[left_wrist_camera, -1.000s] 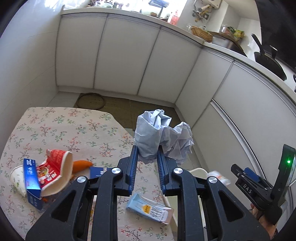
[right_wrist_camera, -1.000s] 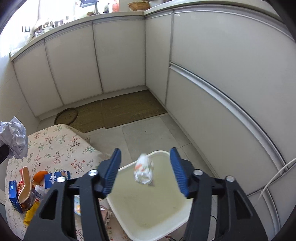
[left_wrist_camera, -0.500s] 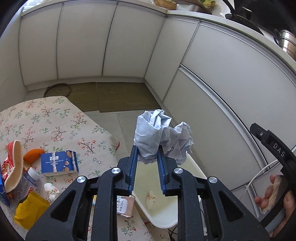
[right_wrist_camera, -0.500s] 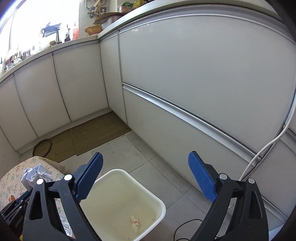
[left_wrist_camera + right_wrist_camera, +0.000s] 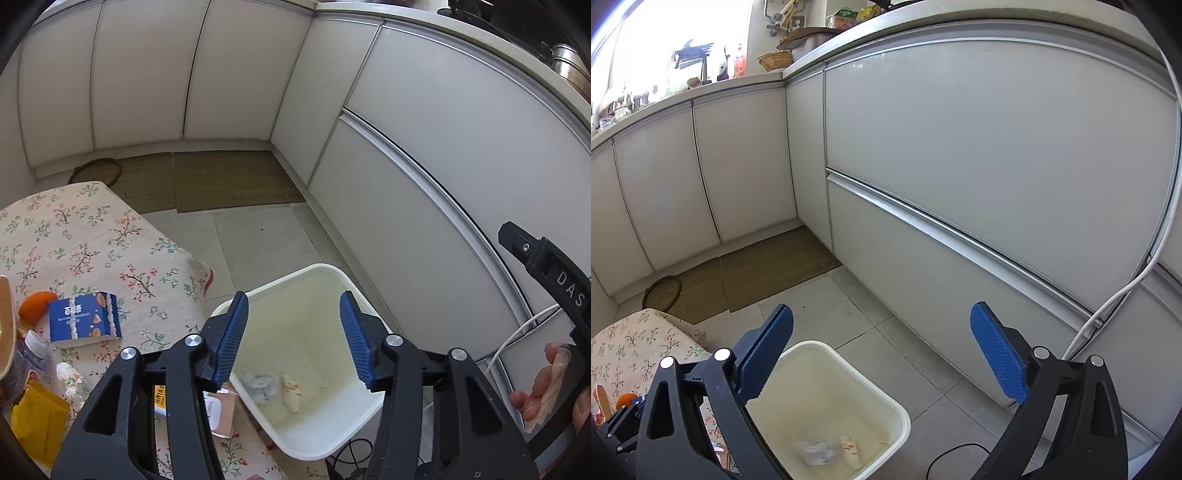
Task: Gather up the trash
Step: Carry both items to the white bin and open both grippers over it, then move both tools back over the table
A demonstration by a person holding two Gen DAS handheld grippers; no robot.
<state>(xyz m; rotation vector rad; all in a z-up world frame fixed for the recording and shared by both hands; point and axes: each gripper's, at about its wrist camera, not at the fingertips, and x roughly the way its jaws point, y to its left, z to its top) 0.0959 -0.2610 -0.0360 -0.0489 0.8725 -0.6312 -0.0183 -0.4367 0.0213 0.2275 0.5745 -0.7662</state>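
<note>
A white square bin point(image 5: 325, 271) stands on the floor beside the table. A crumpled grey-blue paper ball point(image 5: 260, 384) and a small crumpled wrapper point(image 5: 291, 391) lie on its bottom. My left gripper point(image 5: 293, 338) is open and empty above the bin. My right gripper point(image 5: 882, 354) is open wide and empty, above the bin point(image 5: 846, 358), where the paper ball point(image 5: 816, 450) and wrapper point(image 5: 849, 452) also show. On the flowered table point(image 5: 92, 236) lie a blue carton point(image 5: 85, 321), an orange object point(image 5: 37, 302), a yellow packet point(image 5: 37, 424) and a pink packet point(image 5: 221, 411).
White kitchen cabinets point(image 5: 424, 166) run along the back and right. Brown mats point(image 5: 221, 181) lie on the tiled floor. A white cable point(image 5: 1145, 266) hangs along the right cabinet, and a black cable point(image 5: 953, 458) lies by the bin. The other gripper's body point(image 5: 554, 295) is at right.
My left gripper has opened and let go of the crumpled paper ball, which now lies in the bin. My right gripper has opened wider and tilted up.
</note>
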